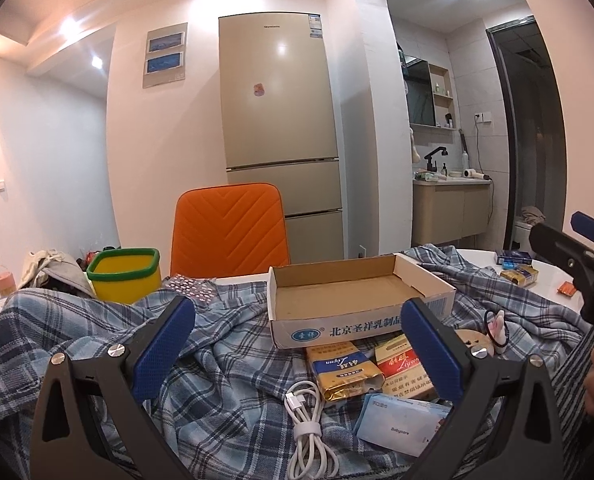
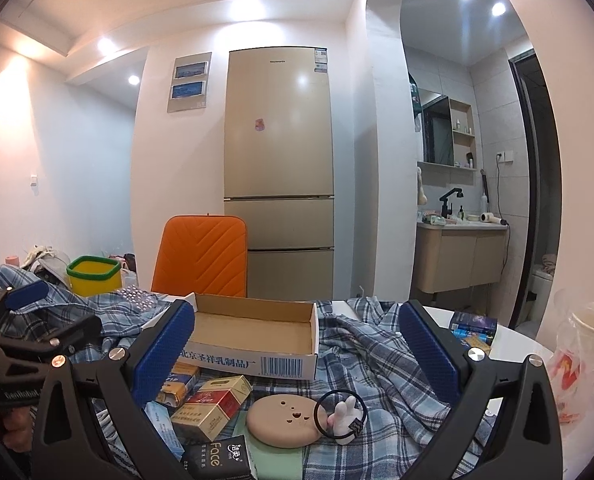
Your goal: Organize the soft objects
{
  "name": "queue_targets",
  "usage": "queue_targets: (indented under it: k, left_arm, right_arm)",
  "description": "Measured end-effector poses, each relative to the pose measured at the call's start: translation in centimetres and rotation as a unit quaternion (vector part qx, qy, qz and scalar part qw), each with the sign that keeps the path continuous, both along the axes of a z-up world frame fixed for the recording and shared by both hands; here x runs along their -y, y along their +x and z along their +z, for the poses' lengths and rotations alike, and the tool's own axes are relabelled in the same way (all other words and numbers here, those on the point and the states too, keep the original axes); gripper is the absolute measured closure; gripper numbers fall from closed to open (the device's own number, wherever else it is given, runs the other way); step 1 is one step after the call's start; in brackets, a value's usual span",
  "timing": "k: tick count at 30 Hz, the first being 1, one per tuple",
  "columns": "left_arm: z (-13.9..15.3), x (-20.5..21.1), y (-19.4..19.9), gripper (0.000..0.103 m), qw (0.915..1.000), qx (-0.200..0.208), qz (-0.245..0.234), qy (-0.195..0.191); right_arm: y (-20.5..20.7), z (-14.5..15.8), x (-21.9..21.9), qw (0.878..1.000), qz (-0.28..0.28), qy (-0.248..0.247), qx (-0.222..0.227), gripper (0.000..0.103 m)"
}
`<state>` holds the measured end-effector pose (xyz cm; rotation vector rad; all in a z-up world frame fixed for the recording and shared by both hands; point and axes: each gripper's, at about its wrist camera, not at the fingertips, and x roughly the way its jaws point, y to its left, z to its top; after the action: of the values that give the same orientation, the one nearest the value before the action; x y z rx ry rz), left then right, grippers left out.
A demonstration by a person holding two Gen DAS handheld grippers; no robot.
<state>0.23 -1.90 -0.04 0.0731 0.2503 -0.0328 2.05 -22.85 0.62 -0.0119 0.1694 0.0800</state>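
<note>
While both tools hover above the cluttered worktop (image 2: 509,344), neither grips anything. Left hand-held gripper (image 1: 297,344) has its blue pads spread wide, nothing between them; right hand-held gripper (image 2: 297,352) likewise gapes with nothing held. Blue plaid shirt (image 1: 225,360) lies crumpled over most of the worktop, under nearly everything else. Empty cardboard box (image 1: 357,300) sits on the shirt, centre, far side of the clutter. Near the box: gold cigarette pack (image 1: 345,368), red cigarette pack (image 1: 401,368), white coiled cable (image 1: 305,424) to the left of them, light blue tissue pack (image 1: 397,424) nearest. Right wrist view shows a beige round pad (image 2: 285,420) with a black hair tie (image 2: 339,414) and white rabbit charm (image 2: 345,420) resting against its right edge, black "Face" pack (image 2: 217,460) near left. Yellow bin with green rim (image 1: 125,276) stands far left, orange chair (image 1: 229,232) behind the worktop, fridge (image 1: 281,120) against the far wall.
</note>
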Motion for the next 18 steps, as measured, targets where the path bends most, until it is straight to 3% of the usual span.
queue_targets:
  k: [9,18]
  left_arm:
    - [2.2,1.6,-1.0,0.001,0.9995,0.026,-0.005,0.015]
    - [5.0,1.8,-0.7,0.001,0.9999,-0.007,-0.006,-0.009]
  right_arm:
    - [0.5,0.5,0.3,0.999,-0.023,-0.01,-0.02,0.0]
    - [0.3,3.9,0.8,1.0,-0.006,0.003,-0.025,0.0]
